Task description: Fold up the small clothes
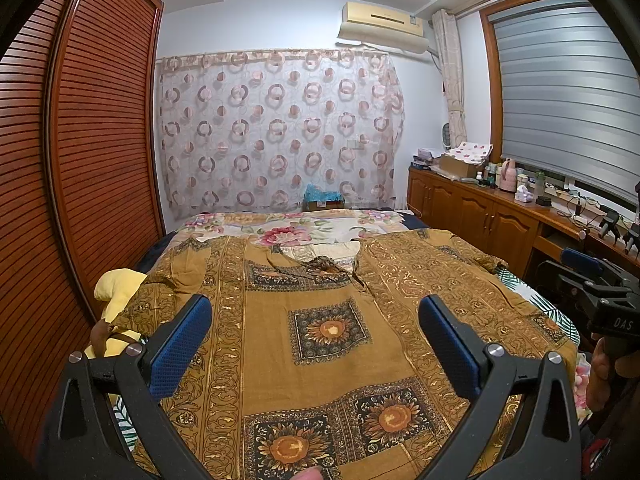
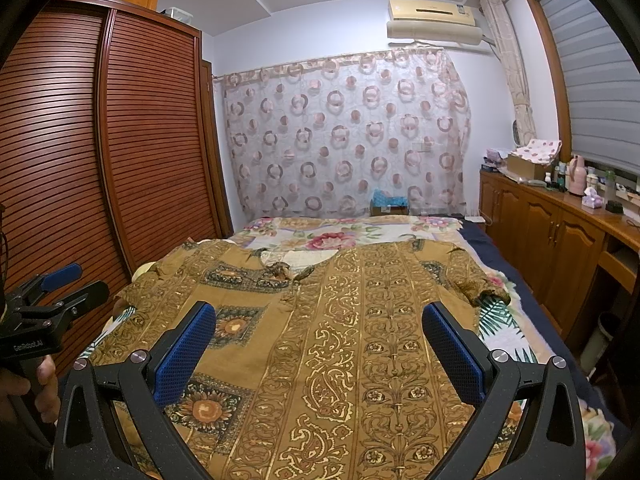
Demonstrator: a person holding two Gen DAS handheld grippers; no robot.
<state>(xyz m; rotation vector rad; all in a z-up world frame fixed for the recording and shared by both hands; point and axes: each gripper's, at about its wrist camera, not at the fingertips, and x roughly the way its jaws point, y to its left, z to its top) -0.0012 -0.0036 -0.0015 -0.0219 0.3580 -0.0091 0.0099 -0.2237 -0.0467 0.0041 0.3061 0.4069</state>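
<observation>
Our left tongs [image 1: 315, 338] and right tongs [image 2: 319, 342] hover spread, empty; the brown patterned shirt [image 1: 328, 344] lies flat on the bed [image 1: 320, 226].

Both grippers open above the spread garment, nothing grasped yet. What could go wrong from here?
1. The brown patterned garment lies flat on a floral bedsheet; a low pinch by either open hand-held gripper, left or right, might catch the sheet too.
2. Its left sleeve is rumpled against a yellow item, so a fold could drag that along.
3. The neckline looks bunched; folding now may lock creases in.
</observation>
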